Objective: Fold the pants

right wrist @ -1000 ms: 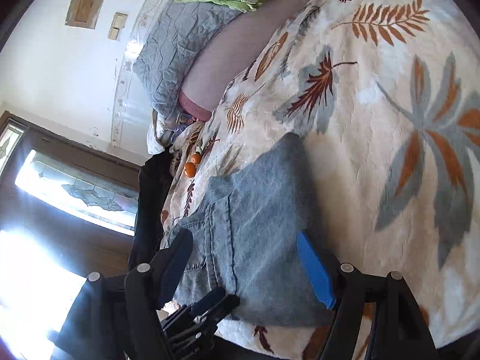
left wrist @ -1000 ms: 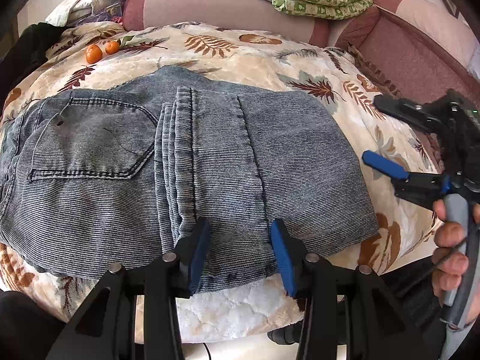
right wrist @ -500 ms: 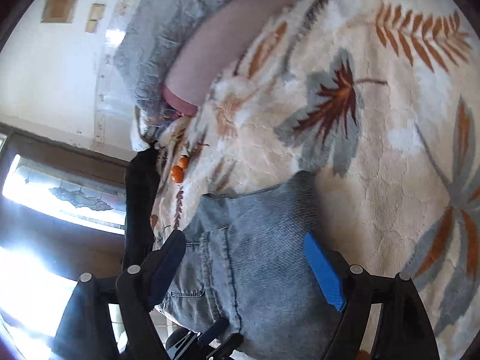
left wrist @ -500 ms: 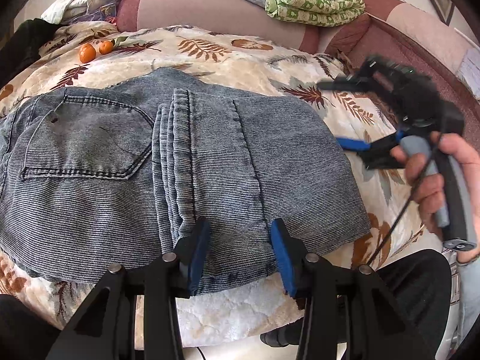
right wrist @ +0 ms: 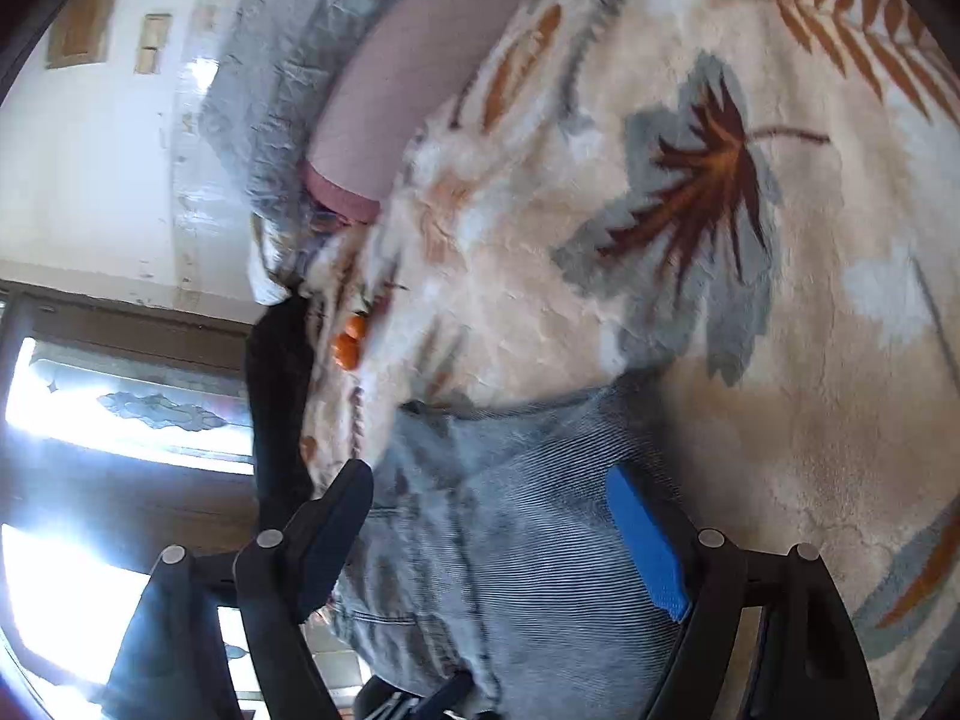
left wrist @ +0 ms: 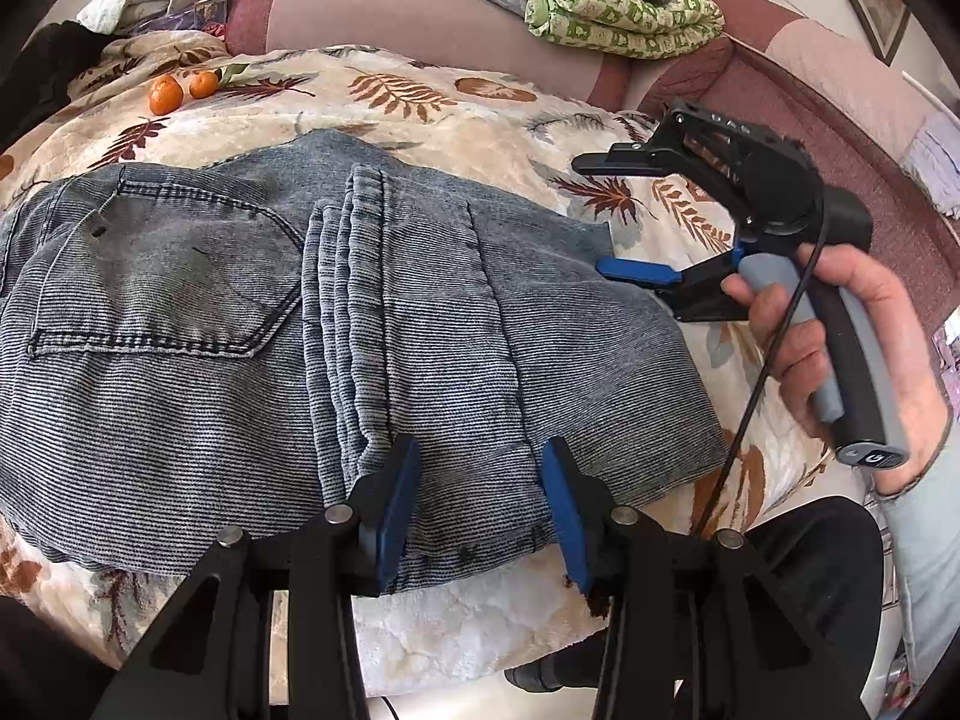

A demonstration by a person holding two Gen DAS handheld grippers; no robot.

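In my left wrist view, centre frame, I see faded grey-blue denim pants (left wrist: 252, 324): ribbed, matt cloth with raised stitched seams. Under them lies a cream plush blanket with rust leaf print (left wrist: 480, 114), fuzzy and soft-looking. My left gripper (left wrist: 480, 504) at bottom has matt black plastic arms, blue rubbery-looking pads and shiny metal pins. At right, my right gripper (left wrist: 624, 216) shows matt black plastic and a smooth grey handle. Upper left, two small oranges (left wrist: 180, 90) look glossy.
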